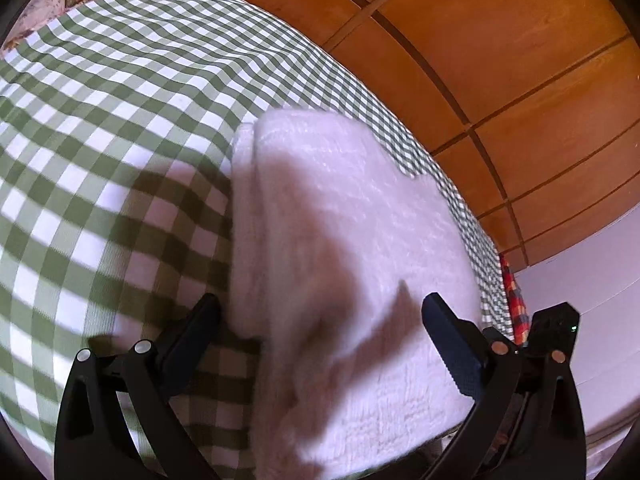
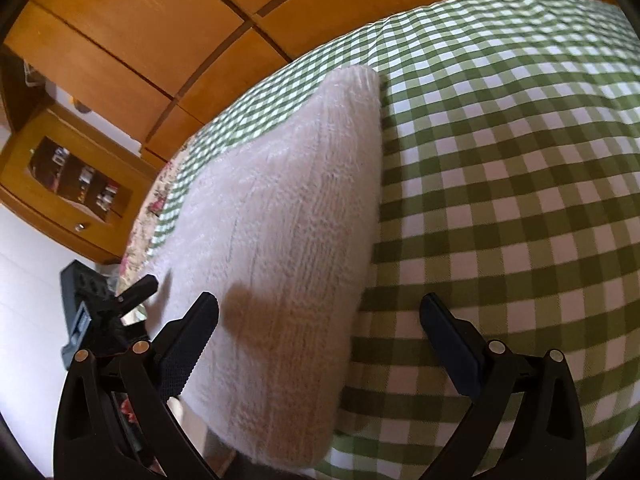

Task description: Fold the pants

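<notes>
- The white fluffy pants (image 1: 352, 240) lie folded on the green checked bedcover (image 1: 100, 140), near its edge beside the wooden wardrobe (image 1: 500, 60).
- The left gripper (image 1: 320, 316) is wide apart over the pants, holding nothing.
- The right gripper (image 2: 318, 312) is also apart, empty, above the edge of the pants.

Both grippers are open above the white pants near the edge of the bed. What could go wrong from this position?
1. The white pants lie close to the edge of the checked bedcover; a push might slide them off.
2. The open left gripper may pinch the bedcover with the pants.
3. The right gripper could catch only one layer, undoing the fold.
</notes>
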